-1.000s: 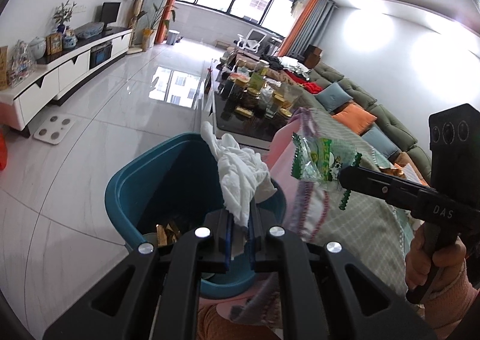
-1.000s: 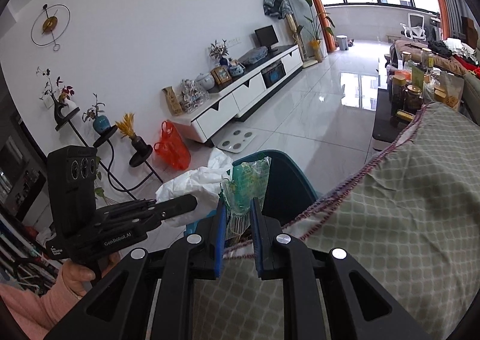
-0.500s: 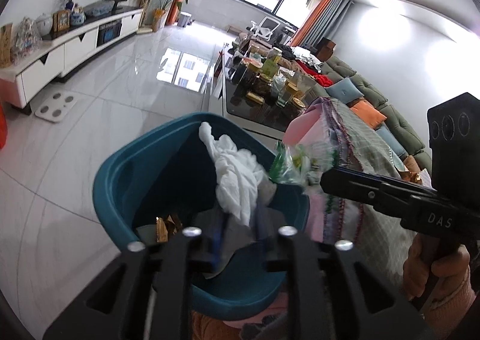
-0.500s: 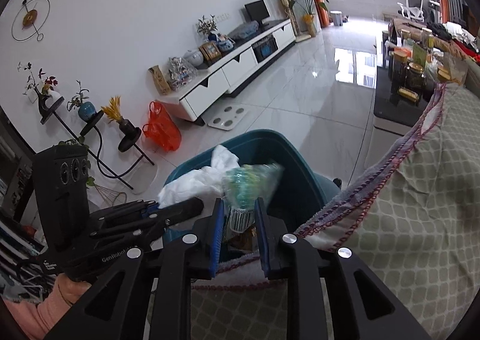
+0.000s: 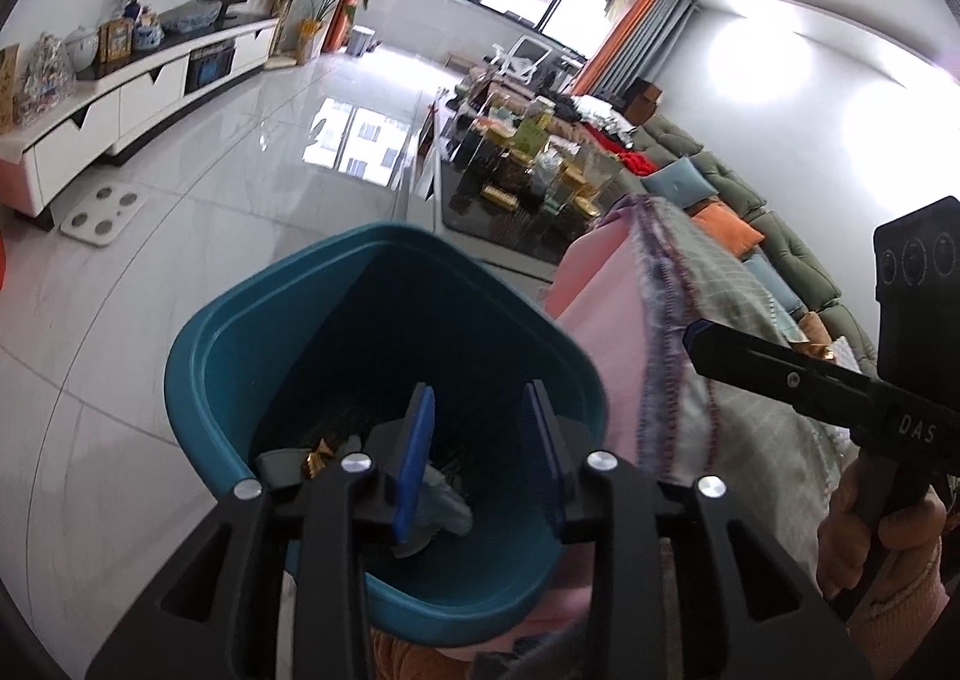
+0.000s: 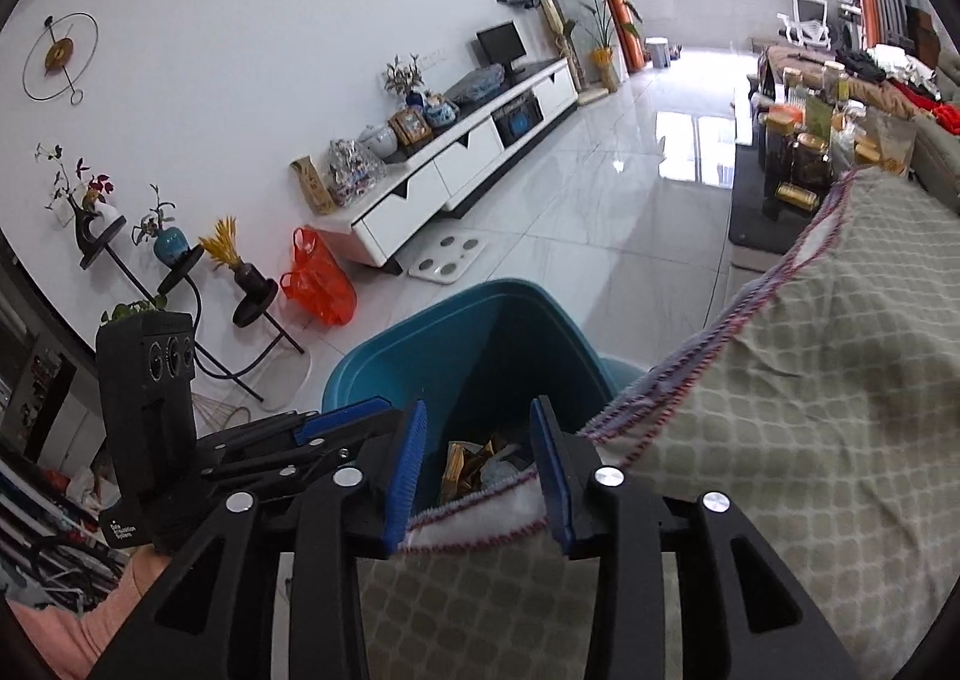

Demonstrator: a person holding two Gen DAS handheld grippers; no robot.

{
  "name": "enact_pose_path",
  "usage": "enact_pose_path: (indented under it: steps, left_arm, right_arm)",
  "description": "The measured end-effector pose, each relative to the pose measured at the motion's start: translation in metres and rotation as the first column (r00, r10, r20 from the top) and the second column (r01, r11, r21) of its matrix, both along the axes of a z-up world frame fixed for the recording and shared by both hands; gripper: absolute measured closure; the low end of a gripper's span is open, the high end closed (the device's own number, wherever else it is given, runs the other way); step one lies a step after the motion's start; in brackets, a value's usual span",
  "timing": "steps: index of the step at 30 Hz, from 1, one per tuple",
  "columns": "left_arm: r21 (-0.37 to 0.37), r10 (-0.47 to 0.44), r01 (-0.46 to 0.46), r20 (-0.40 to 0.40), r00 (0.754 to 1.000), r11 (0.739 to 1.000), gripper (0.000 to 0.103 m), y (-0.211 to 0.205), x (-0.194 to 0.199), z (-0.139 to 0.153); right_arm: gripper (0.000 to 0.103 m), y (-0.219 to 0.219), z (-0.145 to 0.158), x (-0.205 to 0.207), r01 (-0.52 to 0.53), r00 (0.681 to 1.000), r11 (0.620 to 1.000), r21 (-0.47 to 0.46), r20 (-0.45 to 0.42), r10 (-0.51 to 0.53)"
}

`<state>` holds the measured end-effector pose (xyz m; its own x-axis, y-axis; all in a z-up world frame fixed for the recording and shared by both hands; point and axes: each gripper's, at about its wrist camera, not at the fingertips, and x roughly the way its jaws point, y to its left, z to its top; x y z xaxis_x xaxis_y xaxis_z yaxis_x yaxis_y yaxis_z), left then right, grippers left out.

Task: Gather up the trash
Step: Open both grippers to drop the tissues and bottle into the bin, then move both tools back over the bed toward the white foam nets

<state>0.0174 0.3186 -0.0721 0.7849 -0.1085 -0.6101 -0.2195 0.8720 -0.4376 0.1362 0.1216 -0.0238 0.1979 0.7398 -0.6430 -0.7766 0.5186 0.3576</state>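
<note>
From the left wrist: the left gripper [image 5: 480, 428] hangs over the mouth of one teal bin [image 5: 198, 380], its two blue pads [image 5: 414, 458] spreading apart with nothing between them. Down in the bin lies the trash [image 5: 441, 500]: a pale crumpled wad at the bottom and a gold wrapper [image 5: 321, 449] near the left wall; how many pieces in all, I cannot tell. The bin sits on the white tile floor, tight against the edge of a green checked cloth [image 5: 750, 440] with red stitching. At the right edge of this view the right gripper [image 5: 696, 335] reaches toward the bin, one hand [image 5: 876, 536] wrapped round its grip.

From the right wrist: the right gripper [image 6: 477, 458] points down past the cloth's [image 6: 810, 380] hem into the same bin [image 6: 420, 332]. Its jaws are parting too, released, gripping nothing. Between them, deep in the bin, gold wrappers [image 6: 465, 461] show among other scraps. The left gripper [image 6: 354, 422] comes in from the left, just beside it. Against the wall: one orange bag [image 6: 318, 284] on the floor and one white bathroom scale [image 6: 447, 260].
</note>
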Motion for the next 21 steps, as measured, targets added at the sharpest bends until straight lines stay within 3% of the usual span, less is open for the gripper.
enact_pose_path:
  steps: [10,21]
  left_arm:
    - [0.055,-0.151,0.146,0.117,0.982,0.988,0.055,-0.052,-0.008,0.033]
    - [0.093,-0.38,0.369,0.161,0.911,0.925,0.053,-0.147,0.016,0.052]
  right_arm:
    - [0.058,-0.066,0.026,-0.018,0.072,0.993,0.995,0.071,0.089,-0.078]
    - [0.053,-0.164,0.045,-0.026,0.255,0.95,0.957,0.136,0.149,-0.274]
